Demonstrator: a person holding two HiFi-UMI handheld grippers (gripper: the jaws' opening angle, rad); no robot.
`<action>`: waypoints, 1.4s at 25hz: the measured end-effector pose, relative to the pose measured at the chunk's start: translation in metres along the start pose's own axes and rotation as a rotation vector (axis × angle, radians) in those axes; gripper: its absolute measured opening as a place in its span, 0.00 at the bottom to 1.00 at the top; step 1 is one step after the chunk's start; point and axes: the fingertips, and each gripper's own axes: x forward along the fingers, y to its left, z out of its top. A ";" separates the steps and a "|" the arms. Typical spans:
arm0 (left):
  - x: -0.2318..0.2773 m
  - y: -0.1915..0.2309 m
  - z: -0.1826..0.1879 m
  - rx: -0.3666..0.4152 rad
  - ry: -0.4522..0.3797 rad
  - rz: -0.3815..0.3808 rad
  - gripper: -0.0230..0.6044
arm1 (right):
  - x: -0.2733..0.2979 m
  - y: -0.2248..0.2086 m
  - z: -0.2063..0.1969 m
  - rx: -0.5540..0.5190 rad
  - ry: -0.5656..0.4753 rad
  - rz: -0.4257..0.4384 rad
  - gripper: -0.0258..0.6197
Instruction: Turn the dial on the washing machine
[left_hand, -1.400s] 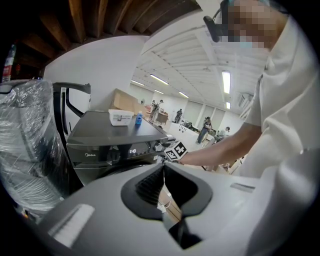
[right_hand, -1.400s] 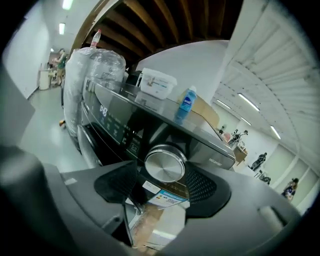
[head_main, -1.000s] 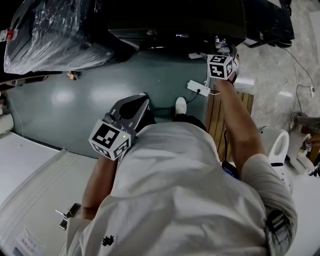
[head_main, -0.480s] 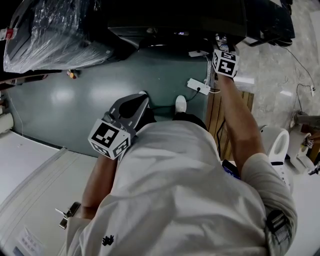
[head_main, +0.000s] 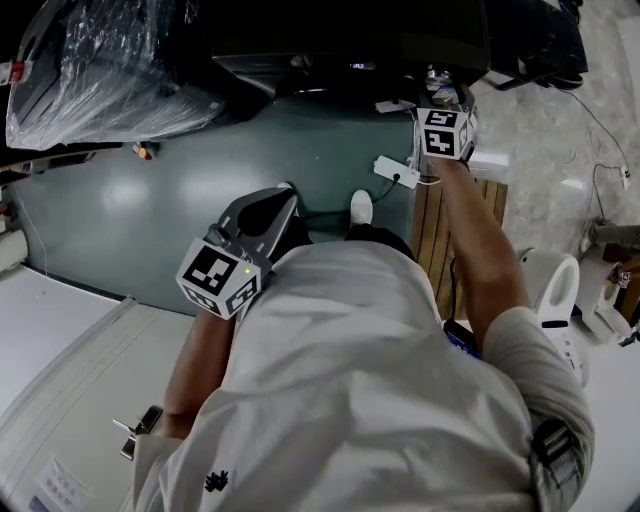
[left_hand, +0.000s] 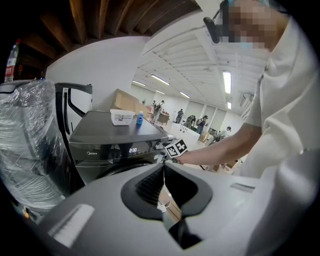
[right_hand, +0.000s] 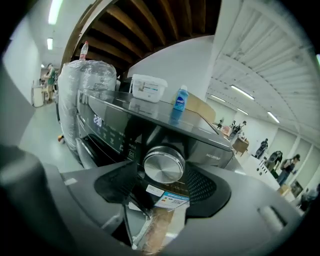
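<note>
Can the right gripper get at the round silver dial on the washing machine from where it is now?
Very likely yes: the right gripper is up at the round silver dial on the dark grey washing machine, jaws apart on either side, nothing between. Whether they touch it, I can't tell.

Left arm (head_main: 195, 365): bent at the elbow and held near the body on the left side, with the forearm bare.
Left gripper (head_main: 268, 205): held low in front of the torso and pointed away from it. Its jaws are pressed together, with nothing between them.
Right arm (head_main: 480, 250): stretched out straight toward the far right, with the forearm bare.
Right gripper (right_hand: 165, 174): held at the far end of the reach. Its jaws are closed onto the rim of the dial (right_hand: 164, 166) from both sides.
</note>
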 end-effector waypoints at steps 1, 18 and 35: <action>0.000 0.000 0.000 0.001 0.000 -0.001 0.13 | 0.001 0.002 0.000 -0.029 0.003 -0.003 0.46; -0.003 0.002 0.004 -0.002 -0.002 0.011 0.13 | 0.006 -0.010 0.004 0.169 0.030 -0.025 0.46; 0.003 0.000 0.005 0.014 -0.011 -0.014 0.13 | -0.030 0.002 -0.018 0.306 0.022 0.076 0.46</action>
